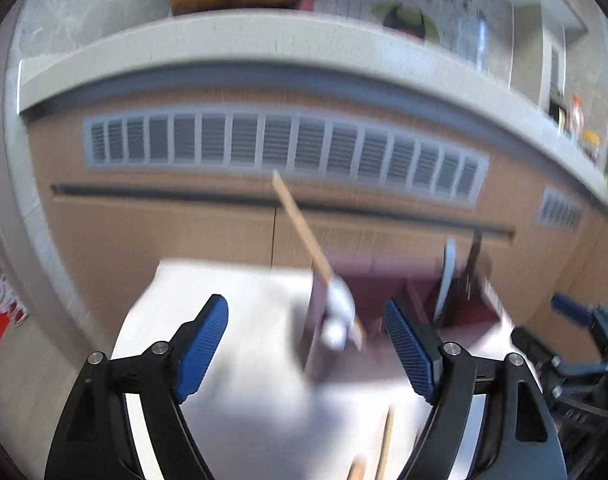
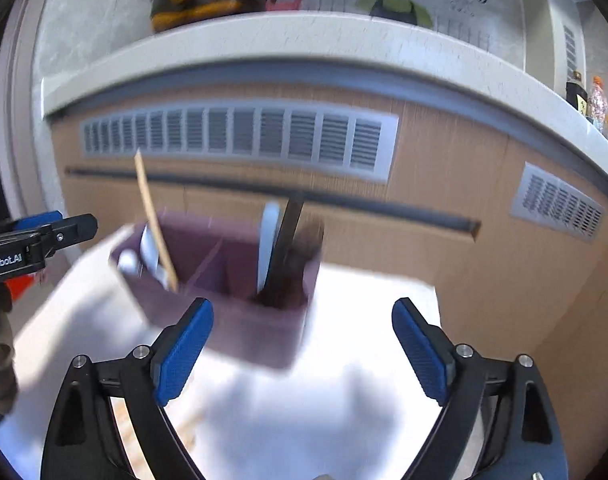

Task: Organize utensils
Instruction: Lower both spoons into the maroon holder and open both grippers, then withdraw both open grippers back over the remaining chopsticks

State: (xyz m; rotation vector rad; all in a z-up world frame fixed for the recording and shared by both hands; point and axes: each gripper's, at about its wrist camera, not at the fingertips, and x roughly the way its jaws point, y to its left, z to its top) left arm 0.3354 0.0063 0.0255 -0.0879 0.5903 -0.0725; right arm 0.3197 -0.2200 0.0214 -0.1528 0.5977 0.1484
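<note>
Both frames blurred. Left gripper (image 1: pixel 306 344) jaws apart, nothing between the pads. Right gripper (image 2: pixel 302 346) likewise apart and empty. Holder (image 2: pixel 224 280) on white table (image 2: pixel 344 400), ahead of both grippers, near the cabinet. Wooden stick (image 2: pixel 154 220) leaning in its left compartment; white and black utensils (image 2: pixel 280 240) near upright in the right. Loose sticks (image 1: pixel 386 440) lying below left gripper, long axis running away from the camera; left hand judged nearer.
</note>
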